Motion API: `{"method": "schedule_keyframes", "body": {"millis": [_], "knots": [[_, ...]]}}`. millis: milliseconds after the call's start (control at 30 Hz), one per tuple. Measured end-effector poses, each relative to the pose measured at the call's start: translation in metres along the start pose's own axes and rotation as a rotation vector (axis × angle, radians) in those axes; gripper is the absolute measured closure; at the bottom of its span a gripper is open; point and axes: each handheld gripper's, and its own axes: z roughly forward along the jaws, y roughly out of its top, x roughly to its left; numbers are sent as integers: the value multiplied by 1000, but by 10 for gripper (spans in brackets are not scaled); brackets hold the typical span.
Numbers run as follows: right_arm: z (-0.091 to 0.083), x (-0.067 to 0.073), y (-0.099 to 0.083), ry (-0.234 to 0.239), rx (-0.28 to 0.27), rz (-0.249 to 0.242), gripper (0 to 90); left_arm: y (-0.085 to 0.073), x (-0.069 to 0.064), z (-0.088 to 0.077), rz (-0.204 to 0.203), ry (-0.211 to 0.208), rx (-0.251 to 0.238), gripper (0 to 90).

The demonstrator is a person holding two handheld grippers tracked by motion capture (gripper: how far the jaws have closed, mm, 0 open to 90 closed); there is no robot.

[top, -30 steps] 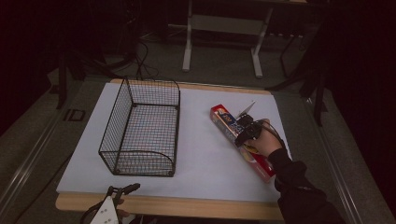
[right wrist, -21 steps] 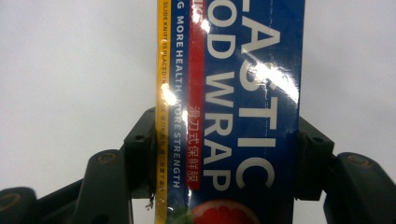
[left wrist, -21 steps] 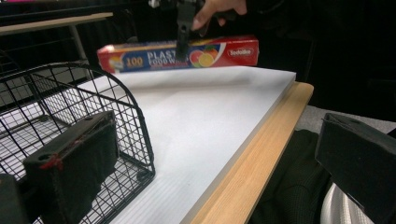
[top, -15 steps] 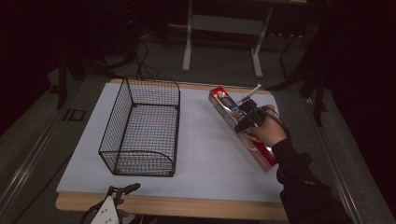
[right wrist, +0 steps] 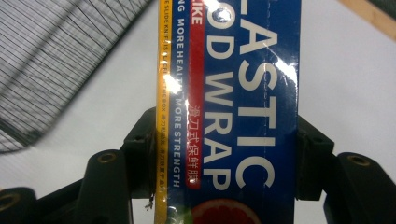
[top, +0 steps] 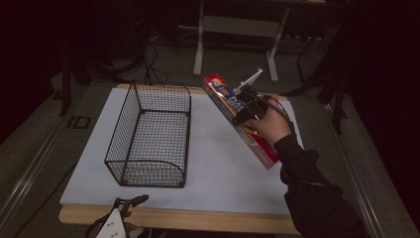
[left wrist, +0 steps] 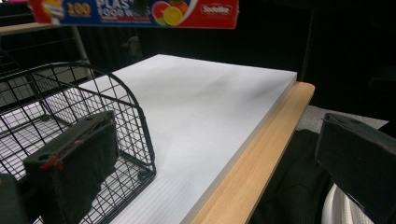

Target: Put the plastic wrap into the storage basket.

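my right gripper (top: 246, 110) is clamped on the plastic wrap box (top: 236, 115), one jaw on each long side, as the right gripper view shows well (right wrist: 226, 116). the box is in the air above the right part of the white board (top: 218, 163), tilted, with its far end higher and its near end lower toward my sleeve. it touches nothing else. the wire basket (top: 151, 135) stands on the left part of the board, well apart from the box, open at the top and with nothing inside.

my left gripper (top: 119, 220) waits at the near edge of the table (top: 198, 220); its jaws stand apart and hold nothing, just beside the near end of the basket.

i judge the box goes into the basket next. the risks i see: i hold the long box near its middle only, so it can turn between the jaws if i swing too quickly. the box seems about as long as the basket, so a crooked approach could make one end catch the wire rim and push the light basket across the board. the shiny film on the box may also slip in the pads.
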Motion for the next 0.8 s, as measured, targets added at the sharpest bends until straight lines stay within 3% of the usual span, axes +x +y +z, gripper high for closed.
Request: {"method": "schedule_keyframes", "body": {"millis": [400,500,633,800], "knots": [[-19,41,40,1,-81,-47,396,0,-1,0,4,-2,-3,1],[-20,53,48,8,-93,-57,396,0,-1,0,5,-3,-3,1],[-19,70,59,22,-102,-72,396,-1,-2,1,39,6,16,1],[-16,93,71,38,-117,-102,396,0,-3,0,41,0,12,1]]}}
